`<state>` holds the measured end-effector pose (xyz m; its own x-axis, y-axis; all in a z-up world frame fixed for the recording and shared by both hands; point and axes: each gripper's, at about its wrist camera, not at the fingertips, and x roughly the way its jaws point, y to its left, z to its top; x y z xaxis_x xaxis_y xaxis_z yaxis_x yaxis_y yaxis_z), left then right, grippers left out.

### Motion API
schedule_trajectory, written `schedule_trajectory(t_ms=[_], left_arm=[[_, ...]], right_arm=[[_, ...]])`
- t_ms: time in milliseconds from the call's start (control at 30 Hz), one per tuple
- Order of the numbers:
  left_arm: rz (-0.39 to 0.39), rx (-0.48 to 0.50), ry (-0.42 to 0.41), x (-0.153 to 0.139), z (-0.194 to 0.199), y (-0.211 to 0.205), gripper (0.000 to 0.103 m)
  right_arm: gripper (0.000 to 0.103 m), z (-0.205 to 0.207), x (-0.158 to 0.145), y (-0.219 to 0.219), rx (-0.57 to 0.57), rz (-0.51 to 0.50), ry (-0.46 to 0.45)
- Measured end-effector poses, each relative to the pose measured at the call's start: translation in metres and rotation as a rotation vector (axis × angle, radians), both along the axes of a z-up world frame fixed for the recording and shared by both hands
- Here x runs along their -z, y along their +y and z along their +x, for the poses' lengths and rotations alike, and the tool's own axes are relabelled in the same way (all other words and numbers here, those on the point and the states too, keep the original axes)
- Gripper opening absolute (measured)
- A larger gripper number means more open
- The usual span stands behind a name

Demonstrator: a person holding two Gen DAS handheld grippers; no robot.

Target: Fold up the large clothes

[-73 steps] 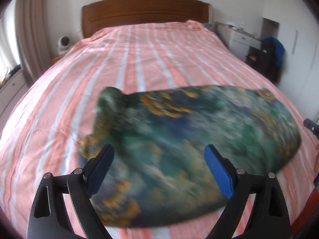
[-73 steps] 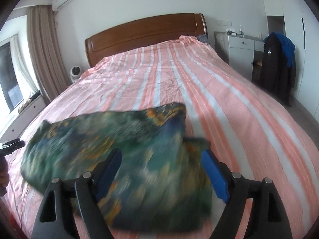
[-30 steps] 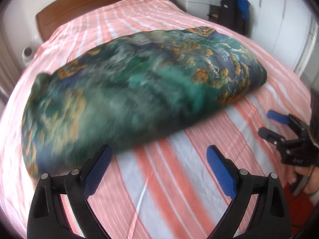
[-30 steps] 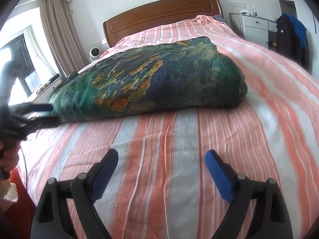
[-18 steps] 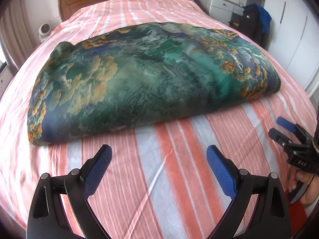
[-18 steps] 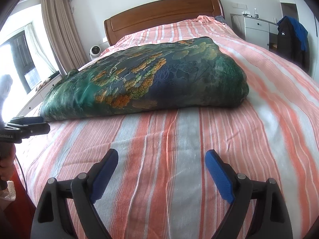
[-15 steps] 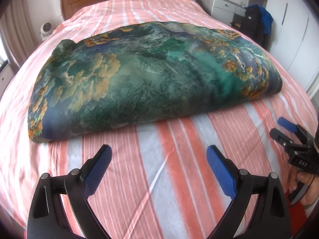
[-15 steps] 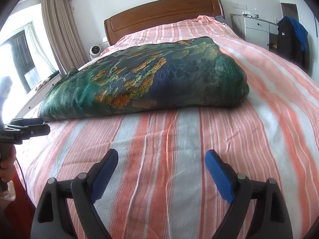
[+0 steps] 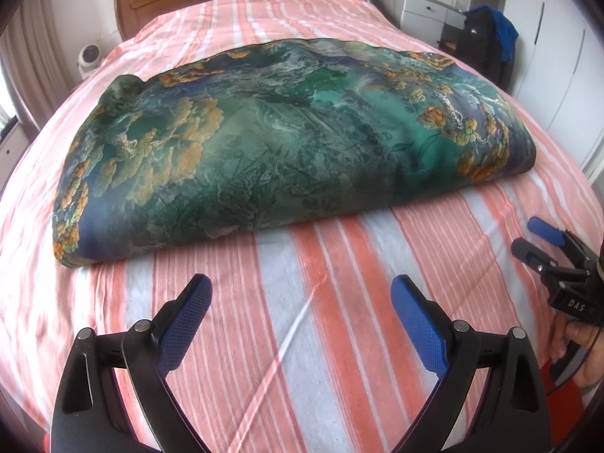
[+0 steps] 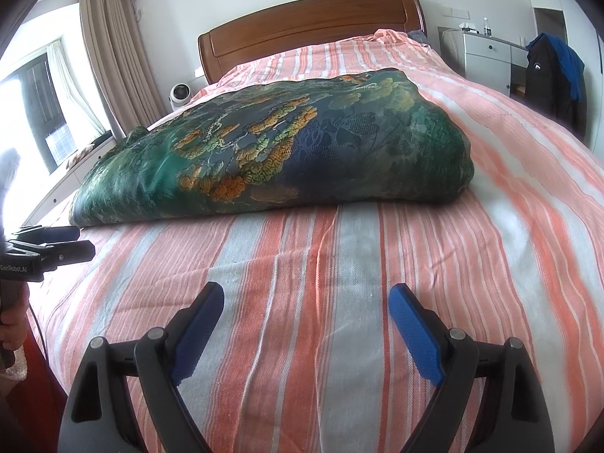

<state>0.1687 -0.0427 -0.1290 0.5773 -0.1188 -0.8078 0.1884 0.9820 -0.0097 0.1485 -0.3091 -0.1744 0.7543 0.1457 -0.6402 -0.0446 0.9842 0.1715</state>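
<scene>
My left gripper (image 9: pixel 298 302) hangs over bare bedspread (image 9: pixel 339 271) short of the cloth (image 9: pixel 287 139), its 2 jaws spread wide with nothing between them. I judge I hold it off the fabric because the fold lying there looks settled and needs no pinning. Low and to the left of the cloth's left end is good for the next grab, I reckon.

The cloth lies across the middle of the bed (image 10: pixel 509 207), a thick bundle folded over on itself, its long folded edge facing me. It is glossy and brocade-like: deep green and navy with orange-gold flower clusters and some pale teal at the centre. The left end tapers to thin layered edges; the right end is a fat rounded fold. It looks slippery and heavy, so I expect layers to slide if I lift by only 1 edge.

My right gripper (image 10: pixel 305 311) sits opposite the right half, also short of the cloth, jaws wide apart and empty, over the stripes.
</scene>
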Motion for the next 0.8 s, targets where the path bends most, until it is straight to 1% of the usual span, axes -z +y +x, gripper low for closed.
schedule_trajectory(t_ms=[133,200,300,367,433,533,600,700,800], left_arm=[[0.007,0.019,-0.021,-0.007,0.004,-0.007,0.096],[0.012,0.029,-0.044,-0.014,0.01,-0.011,0.097],[-0.002,0.049,-0.086,-0.031,0.025,-0.019,0.097],[-0.016,0.074,-0.101,-0.04,0.036,-0.027,0.097],[-0.021,0.119,-0.116,-0.046,0.047,-0.038,0.097],[0.024,0.186,-0.135,-0.045,0.061,-0.061,0.097],[0.039,0.211,-0.122,-0.039,0.07,-0.072,0.097],[0.046,0.217,-0.084,-0.028,0.076,-0.079,0.097],[0.062,0.221,-0.084,-0.025,0.071,-0.081,0.097]], right_arm=[[0.088,0.0,0.0,0.0,0.0,0.006,-0.001],[0.088,0.0,0.0,0.0,-0.001,0.006,0.0],[0.088,0.0,0.0,0.0,0.0,0.0,-0.001],[0.088,0.0,0.001,0.0,0.0,-0.004,0.0],[0.088,0.0,0.001,0.002,0.0,-0.01,0.0],[0.088,0.0,0.001,0.003,0.001,-0.02,0.0],[0.088,0.0,0.001,0.004,0.0,-0.024,0.0],[0.088,-0.001,0.001,0.003,-0.002,-0.021,0.0],[0.088,-0.002,0.001,0.002,-0.004,-0.005,0.001]])
